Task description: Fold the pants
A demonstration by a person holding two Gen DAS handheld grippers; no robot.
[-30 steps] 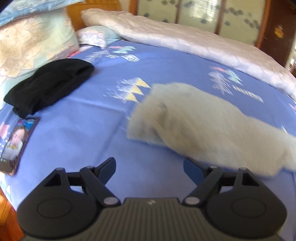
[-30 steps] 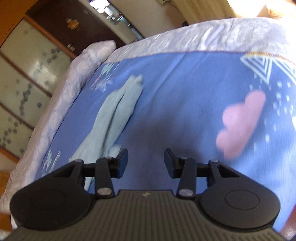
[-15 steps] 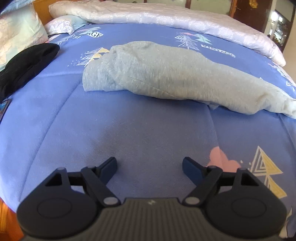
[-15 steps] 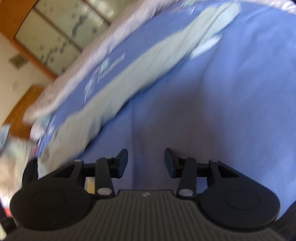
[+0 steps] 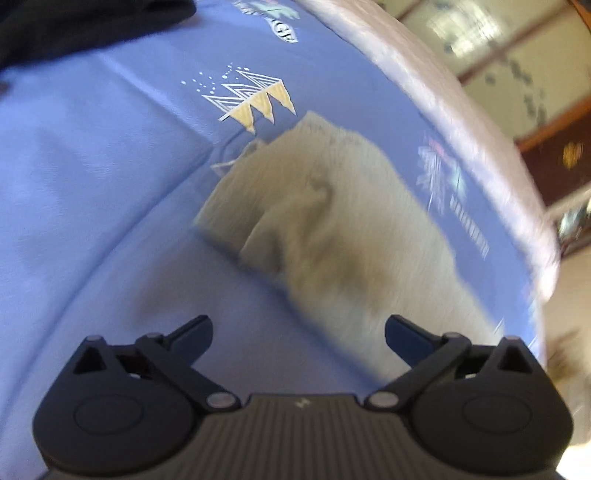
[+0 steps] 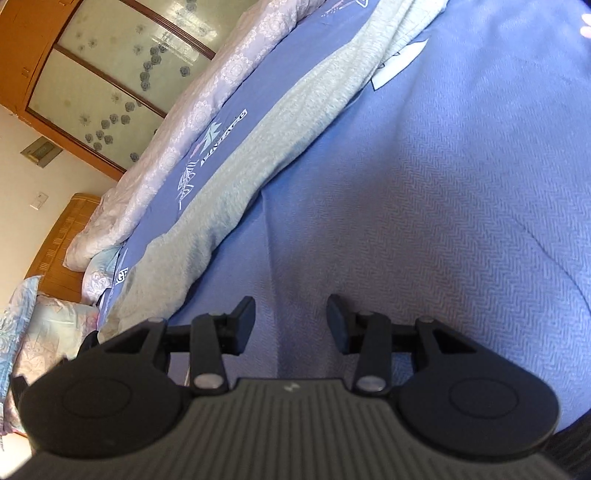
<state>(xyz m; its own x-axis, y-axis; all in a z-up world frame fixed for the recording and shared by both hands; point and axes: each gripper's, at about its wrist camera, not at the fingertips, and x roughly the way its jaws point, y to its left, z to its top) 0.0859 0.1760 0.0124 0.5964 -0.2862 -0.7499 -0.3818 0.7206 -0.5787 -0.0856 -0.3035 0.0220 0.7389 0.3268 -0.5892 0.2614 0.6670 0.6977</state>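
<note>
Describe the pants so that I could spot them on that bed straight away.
Start with the blue bedsheet printed with little triangles. Along its far side runs a rolled pale pink quilt; the pants lie just in front of it, stretched out lengthwise. They are the only pale grey, fuzzy knit there; the other garment is black.

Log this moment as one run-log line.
task: fold pants | left gripper: open, empty | right gripper: open, empty | pants: unfolded on bedspread, ungrasped

Bright daylight, left view motion-blurred, fisheye-warped.
</note>
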